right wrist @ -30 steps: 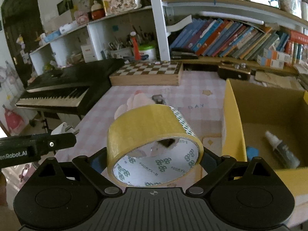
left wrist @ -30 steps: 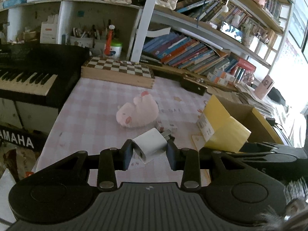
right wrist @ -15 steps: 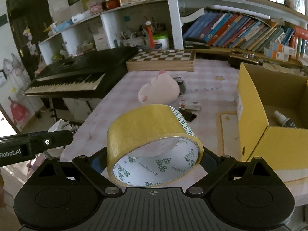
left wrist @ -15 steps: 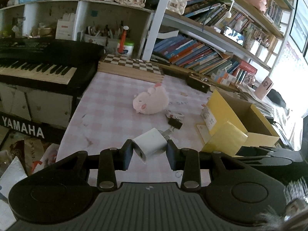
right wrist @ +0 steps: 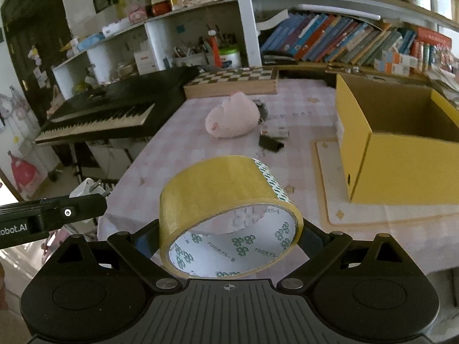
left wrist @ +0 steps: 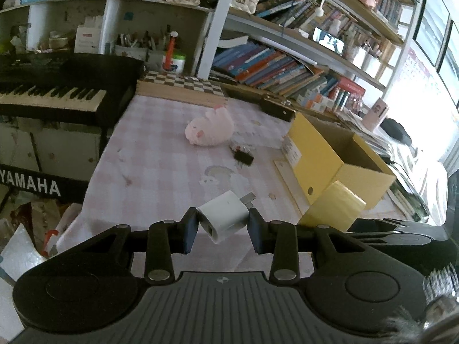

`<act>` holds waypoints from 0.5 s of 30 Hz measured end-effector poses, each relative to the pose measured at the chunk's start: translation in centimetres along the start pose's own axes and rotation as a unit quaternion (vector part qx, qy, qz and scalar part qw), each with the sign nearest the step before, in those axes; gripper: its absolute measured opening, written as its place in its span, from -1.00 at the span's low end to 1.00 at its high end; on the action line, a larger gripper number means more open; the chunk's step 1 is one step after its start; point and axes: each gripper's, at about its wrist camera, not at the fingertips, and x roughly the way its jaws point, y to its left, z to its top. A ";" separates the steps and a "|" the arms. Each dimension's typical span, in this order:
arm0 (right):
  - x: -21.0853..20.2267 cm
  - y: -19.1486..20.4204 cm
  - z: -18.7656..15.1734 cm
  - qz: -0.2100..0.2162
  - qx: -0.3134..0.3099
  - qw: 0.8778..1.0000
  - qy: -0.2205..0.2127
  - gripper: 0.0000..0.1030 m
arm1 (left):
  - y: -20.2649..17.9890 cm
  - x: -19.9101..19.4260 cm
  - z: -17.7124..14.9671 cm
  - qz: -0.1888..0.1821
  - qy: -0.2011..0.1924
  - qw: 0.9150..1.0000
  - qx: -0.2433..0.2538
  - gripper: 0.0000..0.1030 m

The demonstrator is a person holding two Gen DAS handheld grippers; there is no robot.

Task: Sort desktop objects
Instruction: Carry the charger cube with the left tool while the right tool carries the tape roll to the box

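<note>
My left gripper [left wrist: 223,226] is shut on a white plug adapter [left wrist: 225,219], held above the near edge of the pink checked table [left wrist: 160,166]. In my right gripper [right wrist: 229,232] sits a roll of yellow tape [right wrist: 223,197], clamped between the pads over the table's front edge. The same tape roll [left wrist: 334,210] shows at the right of the left wrist view. An open yellow cardboard box [right wrist: 401,166] stands on the table to the right; its inside is mostly hidden. A pink plush toy [right wrist: 232,119] lies mid-table, with a small black object [right wrist: 269,143] beside it.
A chessboard box [right wrist: 232,83] lies at the table's far edge below shelves packed with books [right wrist: 338,43]. A black keyboard piano [right wrist: 109,114] stands to the left of the table. Bags and clutter cover the floor [left wrist: 31,229] at the left.
Both grippers have pulled back from the table with their loads still gripped. The plush toy, box and chessboard now look farther away, and more floor shows at the left.
</note>
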 end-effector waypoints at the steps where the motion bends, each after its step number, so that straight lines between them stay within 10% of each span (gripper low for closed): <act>1: -0.2 -0.1 -0.4 -0.002 0.003 1.000 0.001 0.88 | -0.1 -0.1 -0.3 -0.003 0.003 1.000 0.002 -0.33; 15: -4.2 -3.5 -4.9 -0.068 0.083 0.994 0.000 0.88 | -4.2 0.7 -2.1 -0.080 0.043 0.994 0.063 -0.33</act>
